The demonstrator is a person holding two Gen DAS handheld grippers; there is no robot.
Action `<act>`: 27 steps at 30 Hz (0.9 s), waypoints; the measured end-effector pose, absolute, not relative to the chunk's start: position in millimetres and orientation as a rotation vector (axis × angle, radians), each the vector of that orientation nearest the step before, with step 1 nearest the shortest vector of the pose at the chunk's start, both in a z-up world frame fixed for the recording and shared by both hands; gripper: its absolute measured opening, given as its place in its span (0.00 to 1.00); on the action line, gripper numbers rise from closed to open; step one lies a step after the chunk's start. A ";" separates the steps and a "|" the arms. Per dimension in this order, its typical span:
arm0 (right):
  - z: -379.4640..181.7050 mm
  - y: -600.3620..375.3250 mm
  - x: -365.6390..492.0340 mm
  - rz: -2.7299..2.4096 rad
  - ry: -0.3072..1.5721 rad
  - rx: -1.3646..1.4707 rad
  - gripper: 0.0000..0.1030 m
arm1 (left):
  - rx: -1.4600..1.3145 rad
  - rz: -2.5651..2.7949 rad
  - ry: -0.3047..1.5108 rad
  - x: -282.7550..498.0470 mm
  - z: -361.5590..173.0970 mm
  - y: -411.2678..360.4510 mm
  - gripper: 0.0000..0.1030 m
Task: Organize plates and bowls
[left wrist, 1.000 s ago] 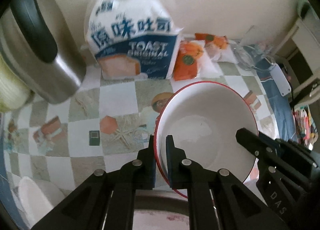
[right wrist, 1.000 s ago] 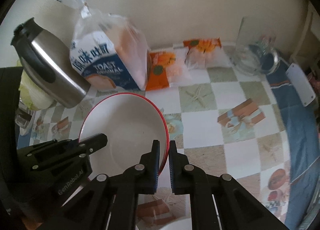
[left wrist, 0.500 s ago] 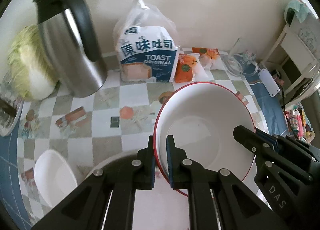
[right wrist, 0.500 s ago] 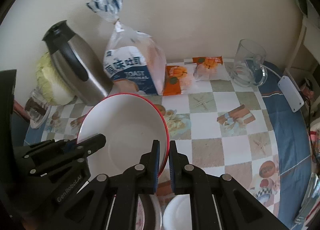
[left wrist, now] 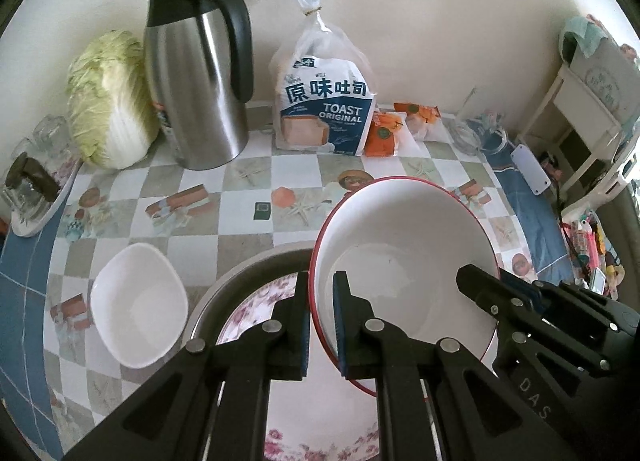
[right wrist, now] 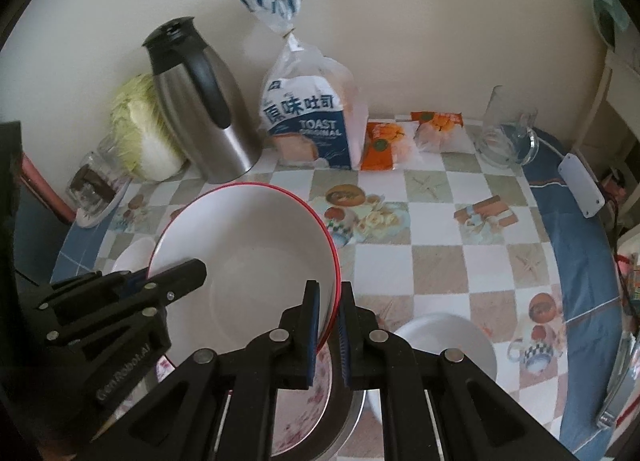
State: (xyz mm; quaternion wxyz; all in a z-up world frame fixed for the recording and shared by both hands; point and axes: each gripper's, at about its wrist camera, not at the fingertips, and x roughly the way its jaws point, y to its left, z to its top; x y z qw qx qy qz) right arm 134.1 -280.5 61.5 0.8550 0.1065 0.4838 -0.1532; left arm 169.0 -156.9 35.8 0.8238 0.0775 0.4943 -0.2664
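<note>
Here, a large round white bowl with a thin red rim (left wrist: 404,257) hangs above the table, pinched on opposite sides by two black handheld grippers. The left gripper (left wrist: 322,325) has its jaws narrowed onto the bowl's near-left rim, one blue-edged pad inside and one outside; the right gripper (right wrist: 329,331) grips the opposite rim the same way. The bowl's inside is smooth, glossy and plain, with a flat circular base and sloping walls.

Directly beneath it sits a round metal basin (left wrist: 240,273) holding a white plate printed with pink flowers (left wrist: 328,437). To the left of the basin rests a small, rounded-square white bowl (left wrist: 138,305), matte and plain. In the right wrist view another small white bowl (right wrist: 444,337) sits just beside the basin.

The table wears a glossy checked oilcloth with a blue border (left wrist: 120,189). Along the cream wall at the back stand a pale green napa cabbage (left wrist: 110,101), a brushed-steel thermos jug with a black handle and lid (left wrist: 196,85), a clear plastic bag of sliced toast with blue lettering (left wrist: 324,109), two small orange-printed snack packets (left wrist: 384,133), and a clear glass mug (right wrist: 506,133).
</note>
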 end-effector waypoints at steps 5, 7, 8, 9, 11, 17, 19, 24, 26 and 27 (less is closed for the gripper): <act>65.1 -264.9 125.1 -0.319 1.009 0.202 0.10 | 0.119 -0.562 1.055 157.3 35.3 -142.2 0.10; 67.6 -258.6 121.0 -0.314 1.003 0.197 0.10 | 0.102 -0.560 1.054 152.0 34.9 -135.2 0.10; 68.3 -255.7 119.4 -0.311 1.001 0.196 0.10 | 0.096 -0.558 1.054 149.6 34.6 -132.3 0.10; 69.2 -253.6 118.2 -0.309 1.000 0.194 0.10 | 0.089 -0.556 1.055 147.2 34.3 -129.1 0.10; 70.6 -247.9 114.8 -0.305 0.990 0.194 0.10 | 0.067 -0.554 1.059 142.6 33.5 -121.5 0.10; 68.9 -232.5 106.0 -0.286 0.974 0.201 0.10 | 0.036 -0.538 1.056 134.7 34.4 -103.8 0.10; 67.6 -229.1 104.1 -0.287 0.971 0.211 0.10 | 0.037 -0.536 1.053 132.7 34.7 -99.7 0.10; 62.5 -218.2 103.1 -0.287 0.976 0.205 0.10 | 0.025 -0.522 1.063 132.8 29.9 -89.7 0.10; 60.0 -215.1 103.0 -0.283 0.978 0.209 0.10 | 0.019 -0.518 1.069 134.2 27.7 -85.7 0.10; 58.5 -213.7 102.9 -0.282 0.979 0.212 0.10 | 0.020 -0.517 1.070 134.6 26.8 -84.3 0.10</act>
